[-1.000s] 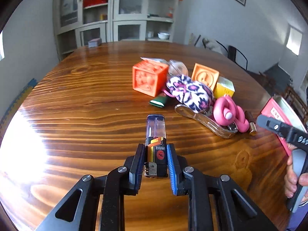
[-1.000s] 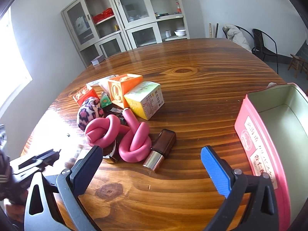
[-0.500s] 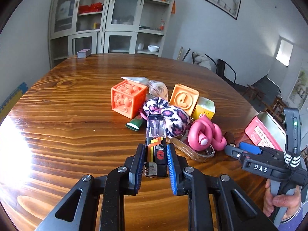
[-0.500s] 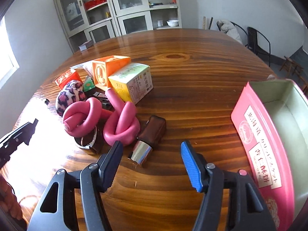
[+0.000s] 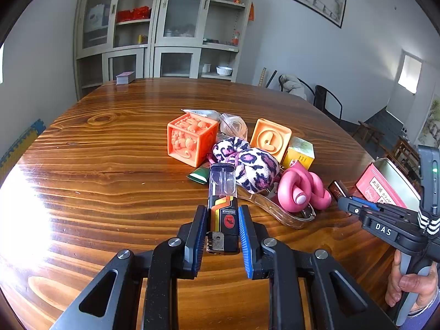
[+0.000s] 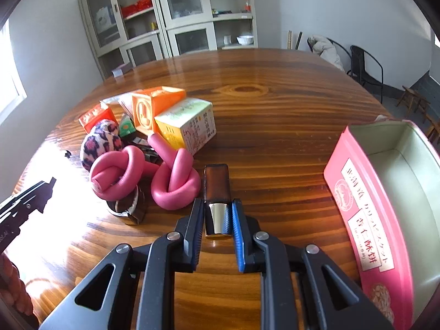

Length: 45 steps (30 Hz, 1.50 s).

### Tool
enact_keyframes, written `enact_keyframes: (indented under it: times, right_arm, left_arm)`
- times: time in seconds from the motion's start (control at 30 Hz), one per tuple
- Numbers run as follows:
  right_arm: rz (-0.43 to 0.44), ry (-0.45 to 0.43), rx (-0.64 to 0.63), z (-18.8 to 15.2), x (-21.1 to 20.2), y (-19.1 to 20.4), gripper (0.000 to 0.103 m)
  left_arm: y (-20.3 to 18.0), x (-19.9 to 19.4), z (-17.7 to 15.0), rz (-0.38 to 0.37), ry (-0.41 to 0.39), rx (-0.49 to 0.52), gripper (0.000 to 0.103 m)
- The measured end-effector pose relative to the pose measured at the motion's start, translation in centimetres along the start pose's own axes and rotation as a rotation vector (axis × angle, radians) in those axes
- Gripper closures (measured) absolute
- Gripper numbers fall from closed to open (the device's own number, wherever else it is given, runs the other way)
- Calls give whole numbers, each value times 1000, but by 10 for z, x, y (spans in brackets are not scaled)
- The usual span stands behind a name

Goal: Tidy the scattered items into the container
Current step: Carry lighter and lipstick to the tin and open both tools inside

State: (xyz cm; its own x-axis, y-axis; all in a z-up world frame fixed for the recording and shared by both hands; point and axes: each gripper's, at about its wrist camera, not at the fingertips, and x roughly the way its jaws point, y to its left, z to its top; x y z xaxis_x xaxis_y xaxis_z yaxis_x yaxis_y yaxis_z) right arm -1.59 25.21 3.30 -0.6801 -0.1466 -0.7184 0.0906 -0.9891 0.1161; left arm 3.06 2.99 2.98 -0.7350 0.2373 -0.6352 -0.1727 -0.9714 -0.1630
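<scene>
My left gripper [image 5: 220, 214] is shut on a black lighter [image 5: 222, 206] with a clear top and holds it above the wooden table [image 5: 110, 165]. My right gripper [image 6: 217, 211] is shut on a brown bottle with a silver cap [image 6: 216, 198] that lies on the table [image 6: 275, 110]. The open pink tin [image 6: 385, 192] stands at the right, empty inside; it also shows in the left wrist view [image 5: 385, 187]. The right gripper shows in the left wrist view [image 5: 354, 206] at the right.
A heap lies mid-table: orange cube [image 5: 189, 137], second orange cube [image 5: 271, 137], yellow-green box [image 6: 189, 123], leopard scrunchie [image 5: 247, 162], knotted pink foam tube [image 6: 145, 173], clear glasses case [image 5: 275, 209], green packet [image 5: 199, 176]. Cabinets and chairs stand behind.
My right gripper moved in and closed on the brown bottle. My left gripper lifted the lighter and tilted up.
</scene>
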Motion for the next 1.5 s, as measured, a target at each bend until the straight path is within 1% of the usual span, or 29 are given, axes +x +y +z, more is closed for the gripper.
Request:
enact_keyframes:
  times: [0.1,0.27,0.37,0.47,0.57,0.67,0.87,1.0,1.17,1.33,1.5]
  right_arm:
    - [5,-40,-10,0,-8,5,81]
    - [22,-94,13,-1,-21,4,81]
    - [23,-126,33,-1,-28,1,81]
    - [18,-168,52,-3,-38,-3,81]
    - [16,-206,83,-9,-50,-10,81]
    - [15,-234,126,-18,-63,-20,81]
    - [-17,-275,174,-33,-90,-39,81]
    - [-42,-311,208,-41,-113,-56,81]
    - [-116,-347,263,-48,-140,-83,81]
    - [-190,-346,319,-58,-154,-116,81]
    - [-240,-333,372,-67,-163,-144,81]
  left_arm:
    - [1,-1,0,0,-6,-6,79]
    - [-1,-2,2,-8,-12,-17,79]
    - [-8,-4,2,-32,-16,-23,79]
    - [-22,-7,3,-45,-27,-20,79]
    - [-40,-10,2,-71,-24,13,79]
    - [-56,-11,2,-96,-17,36,79]
    - [-84,-13,4,-135,-9,74,79]
    - [-109,-15,7,-178,-8,116,79]
    - [-150,-22,15,-240,-23,189,79]
    - [-198,-25,21,-318,-25,264,79]
    - [-249,-15,21,-391,3,337,79]
